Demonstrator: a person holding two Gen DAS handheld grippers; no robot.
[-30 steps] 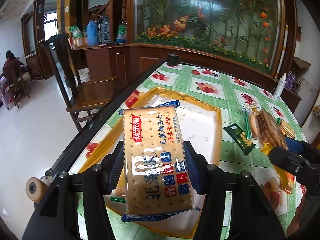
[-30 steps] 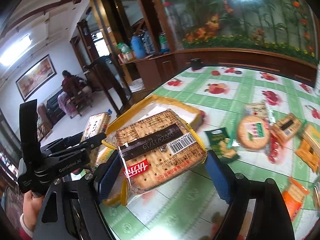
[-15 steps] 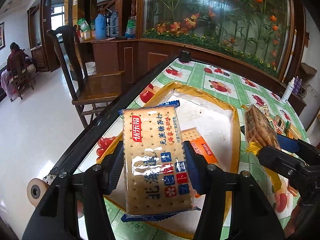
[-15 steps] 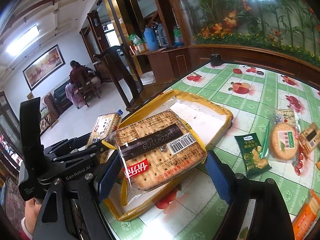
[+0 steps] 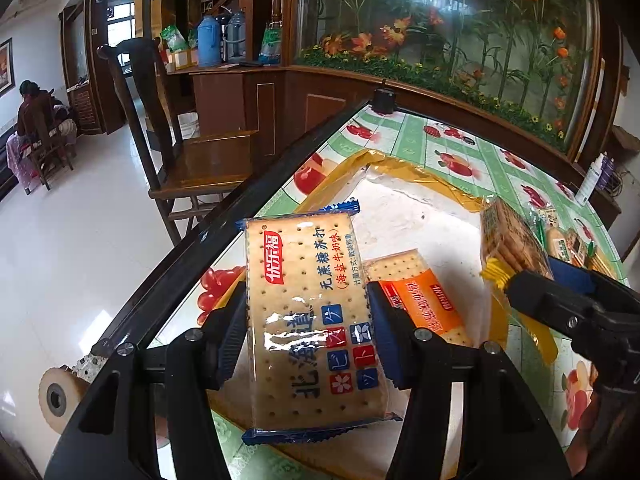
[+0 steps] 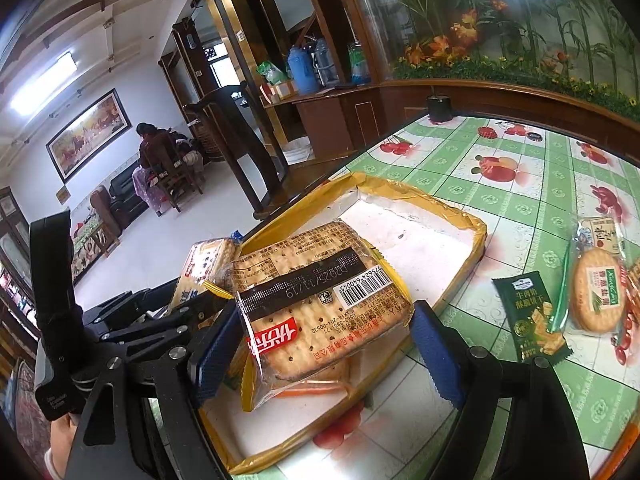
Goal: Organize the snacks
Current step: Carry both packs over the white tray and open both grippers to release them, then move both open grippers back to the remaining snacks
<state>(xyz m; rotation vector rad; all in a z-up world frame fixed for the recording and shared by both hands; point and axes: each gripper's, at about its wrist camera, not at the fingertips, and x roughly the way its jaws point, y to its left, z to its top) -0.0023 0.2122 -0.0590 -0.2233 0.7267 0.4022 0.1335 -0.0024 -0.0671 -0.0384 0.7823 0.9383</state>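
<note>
My left gripper (image 5: 306,340) is shut on a blue-edged cracker pack (image 5: 308,320) and holds it over the near end of the yellow-rimmed tray (image 5: 400,168). An orange-labelled cracker pack (image 5: 416,292) lies in the tray just beyond it. My right gripper (image 6: 320,336) is shut on a yellow-edged cracker pack (image 6: 320,300), barcode side up, over the tray's (image 6: 476,228) near left part. The right gripper and its pack (image 5: 512,240) show at the right of the left wrist view. The left gripper's pack (image 6: 204,264) shows at the left of the right wrist view.
On the green fruit-print tablecloth (image 6: 520,160), right of the tray, lie a dark green snack packet (image 6: 532,320), a round cracker pack (image 6: 598,296) and more snacks. The table's dark left edge (image 5: 248,208) runs past a wooden chair (image 5: 192,152). A black cup (image 6: 439,108) stands at the far corner.
Both grippers have moved left and nearer over the tray with their packs. The orange-labelled pack in the tray has come into view behind the left gripper's pack.
</note>
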